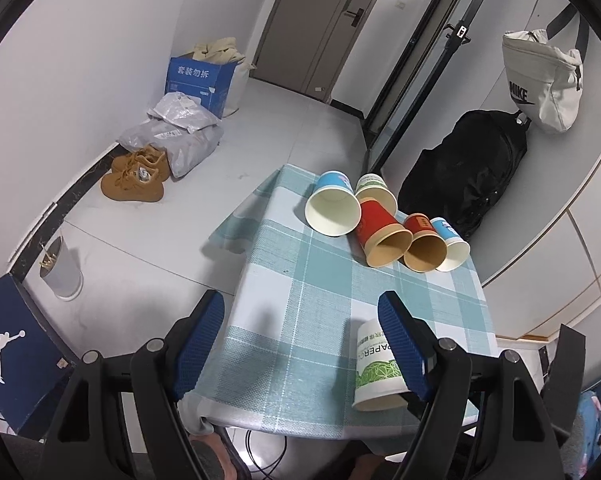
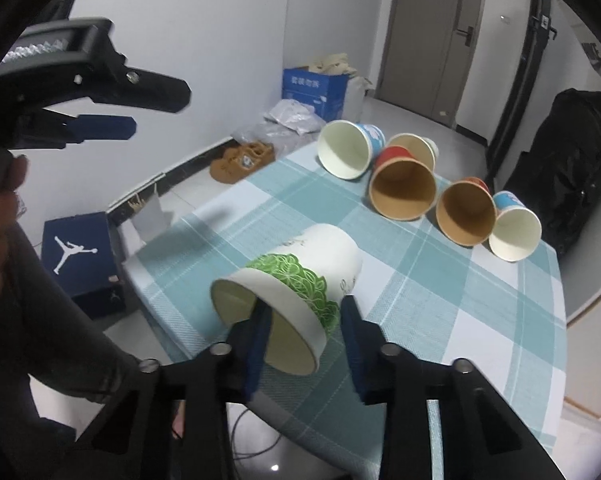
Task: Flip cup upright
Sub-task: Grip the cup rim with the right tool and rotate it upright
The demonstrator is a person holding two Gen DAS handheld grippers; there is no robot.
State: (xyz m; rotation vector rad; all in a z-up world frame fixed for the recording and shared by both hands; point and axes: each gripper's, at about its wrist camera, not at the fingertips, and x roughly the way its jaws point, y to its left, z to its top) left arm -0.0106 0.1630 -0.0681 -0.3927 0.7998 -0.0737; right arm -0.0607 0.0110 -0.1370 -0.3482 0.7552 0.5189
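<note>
1. One green cup point(image 2: 300, 280) is the action, lying tilted near the table's point(image 2: 460, 300) front edge, mouth toward the right-wrist camera.
2. Right gripper point(image 2: 304, 332) has it: one finger point(image 2: 258, 340) sits inside the mouth, the other pad point(image 2: 354, 344) outside against the leaf-printed wall, so the fingers are pinched on the rim wall.
3. From the left-wrist view the same green cup point(image 1: 374, 368) shows at the table's near right corner, base pointing away, half hidden by a blue pad point(image 1: 400, 344).
4. Left gripper point(image 1: 300, 344) hangs above the table's near edge, fingers wide apart, nothing between them.
5. In the right-wrist view that left gripper point(image 2: 100, 92) floats high to the left of the green cup, well apart from it.
6. Five more cups lie on their sides at the table's far end, well beyond the green cup.
7. Blue cup point(image 1: 332, 206) is leftmost, white inside showing; behind it another green-print cup point(image 1: 374, 188).
8. Red cup point(image 1: 382, 236) and small red cup point(image 1: 424, 244) lie side by side, brown interiors facing us, touching.
9. Small blue cup point(image 1: 450, 246) closes the row on the right, touching the small red one.
10. Beyond the table's far right corner a black backpack point(image 1: 468, 172) leans at the wall.
11. Left of the table, on the floor, sit tan shoes point(image 1: 136, 176).
</note>
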